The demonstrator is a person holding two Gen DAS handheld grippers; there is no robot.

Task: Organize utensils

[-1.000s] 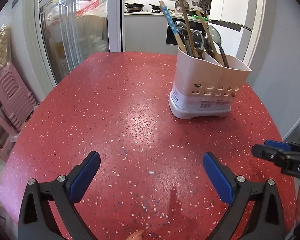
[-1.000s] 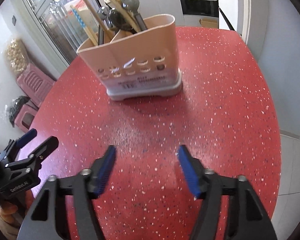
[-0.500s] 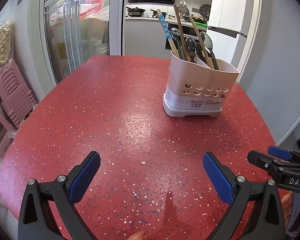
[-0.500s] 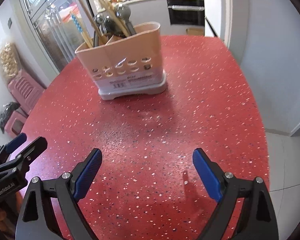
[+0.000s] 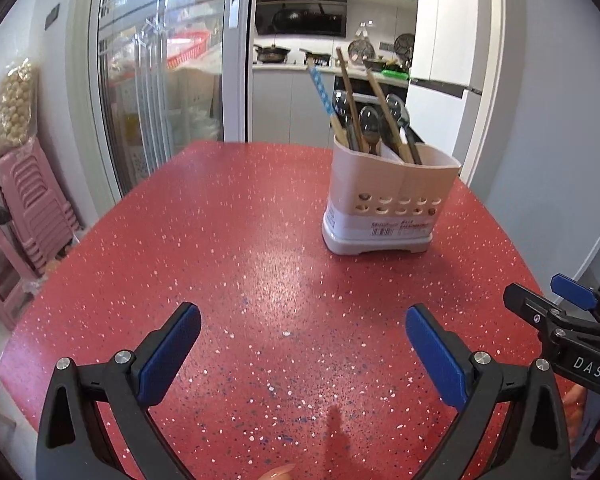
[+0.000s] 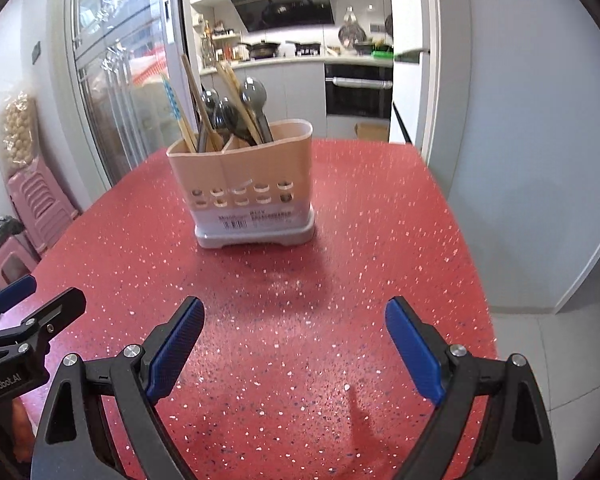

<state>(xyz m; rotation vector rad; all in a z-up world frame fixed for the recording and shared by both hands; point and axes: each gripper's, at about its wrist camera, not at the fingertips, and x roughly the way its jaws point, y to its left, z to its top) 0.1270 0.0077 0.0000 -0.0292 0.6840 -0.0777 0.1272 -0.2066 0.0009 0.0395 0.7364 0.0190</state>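
Utensils already standing in the holder, both grippers empty and spread wide.

The spoons and chopsticks stand upright in the beige utensil holder at the table's far middle. They look light, stiff and probably slick (the steel bowls especially), so a pinch low on a handle seems safest. The holder likely tips easily. The left gripper and right gripper hover apart over the bare red speckled tabletop, a kitchen beyond, pink stools stacked left.
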